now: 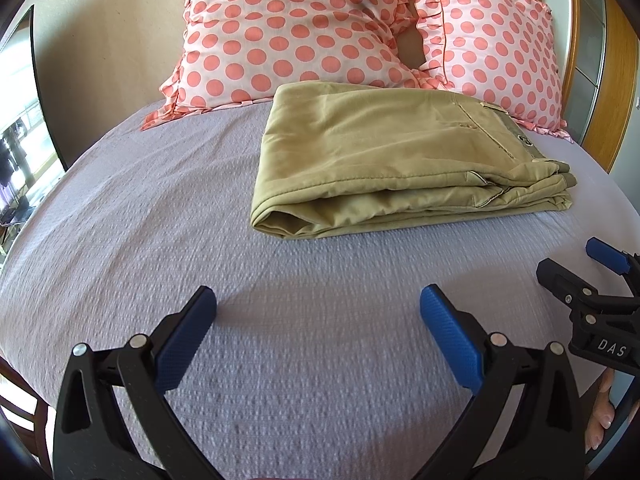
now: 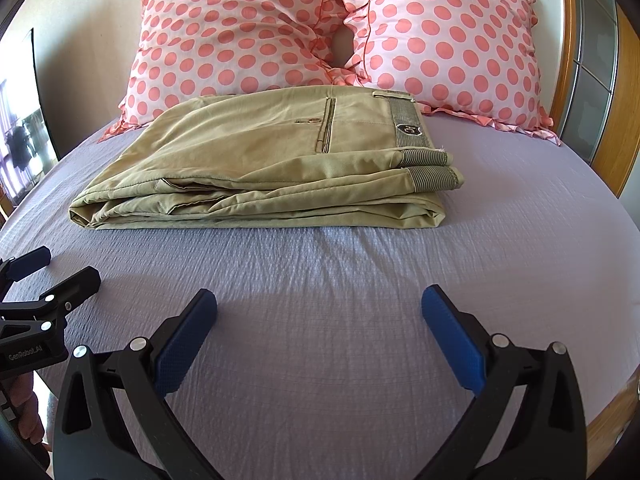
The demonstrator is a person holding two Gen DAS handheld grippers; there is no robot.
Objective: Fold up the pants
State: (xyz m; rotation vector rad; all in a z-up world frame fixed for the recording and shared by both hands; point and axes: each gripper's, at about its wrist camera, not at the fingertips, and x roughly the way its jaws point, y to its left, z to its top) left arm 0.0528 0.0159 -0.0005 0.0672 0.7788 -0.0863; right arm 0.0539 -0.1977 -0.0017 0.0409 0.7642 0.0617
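Window or mirror pane (image 1: 24, 152): far left edge, off the bed, clear of the work.

Left gripper (image 1: 318, 312): low over the bedspread, jaws spread wide, nothing between the blue pads (image 1: 182, 344). Also visible at the left margin of the right wrist view.

Bedspread (image 1: 160, 240): lilac, textured, bare between both tools and the garment.

Pants (image 1: 400, 160): khaki, lying on the bedspread as a flat stacked bundle, several layers showing at the near edge. Ahead of both tools, apart from each, touching neither. Long axis runs left to right across the views; waistband with badge (image 2: 408, 130) at the right end, rounded fold at the left. From the left wrist view the bundle sits ahead and to the right; from the right wrist view it sits ahead and slightly left. Neither tool looks clearly nearer.

Right gripper (image 2: 320, 312): low over the bedspread, jaws likewise wide, holding nothing.

Polka-dot pillows (image 2: 240, 32): two, pink-spotted, propped just behind the pants.

Judgement: the folding looks essentially done. Nothing obstructs a reach forward; the pillows limit travel beyond the bundle.
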